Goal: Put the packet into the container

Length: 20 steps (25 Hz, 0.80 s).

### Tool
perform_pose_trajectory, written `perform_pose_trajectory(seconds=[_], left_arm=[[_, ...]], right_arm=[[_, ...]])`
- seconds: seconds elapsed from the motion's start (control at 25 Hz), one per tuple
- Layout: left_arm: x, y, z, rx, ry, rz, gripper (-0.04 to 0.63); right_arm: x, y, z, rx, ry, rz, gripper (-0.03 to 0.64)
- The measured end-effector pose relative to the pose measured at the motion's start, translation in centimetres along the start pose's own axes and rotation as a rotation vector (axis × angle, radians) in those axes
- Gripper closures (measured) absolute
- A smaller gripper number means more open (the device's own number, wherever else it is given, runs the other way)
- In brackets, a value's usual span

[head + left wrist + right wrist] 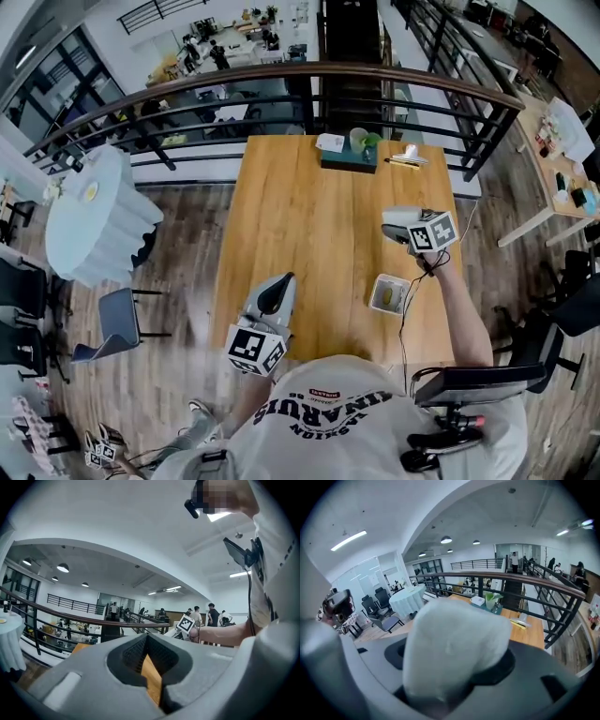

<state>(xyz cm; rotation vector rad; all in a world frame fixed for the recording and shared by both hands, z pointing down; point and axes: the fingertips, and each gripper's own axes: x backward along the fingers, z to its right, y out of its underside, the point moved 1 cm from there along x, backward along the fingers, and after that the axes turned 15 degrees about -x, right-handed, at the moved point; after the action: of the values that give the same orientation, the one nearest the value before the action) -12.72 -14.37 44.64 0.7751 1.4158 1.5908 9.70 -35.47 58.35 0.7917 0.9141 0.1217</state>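
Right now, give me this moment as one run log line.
right tongs: gripping white packet over table | container: on table, packet not yet in | left tongs: empty

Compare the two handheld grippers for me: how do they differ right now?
The right gripper clamps a white packet between its jaws; the left gripper holds nothing, its jaws together. The right gripper is out over the table, beyond the small container; the left gripper sits close to the person. Both are gray and carry a cube with square markers.
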Motion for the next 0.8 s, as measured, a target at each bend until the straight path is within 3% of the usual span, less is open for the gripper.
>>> perform_pose_trajectory(seconds=[0.36, 0.8], left_arm=[[-0.5, -2.2, 0.5, -0.022, 0.067, 0.062, 0.597], [-1.1, -2.7, 1.1, -0.031, 0.123, 0.087, 0.597]], right_arm=[[8.9, -0.5, -6.5, 0.037, -0.046, 0.182, 0.29], [14.0, 2.2, -7.6, -0.001, -0.002, 0.256, 0.29]])
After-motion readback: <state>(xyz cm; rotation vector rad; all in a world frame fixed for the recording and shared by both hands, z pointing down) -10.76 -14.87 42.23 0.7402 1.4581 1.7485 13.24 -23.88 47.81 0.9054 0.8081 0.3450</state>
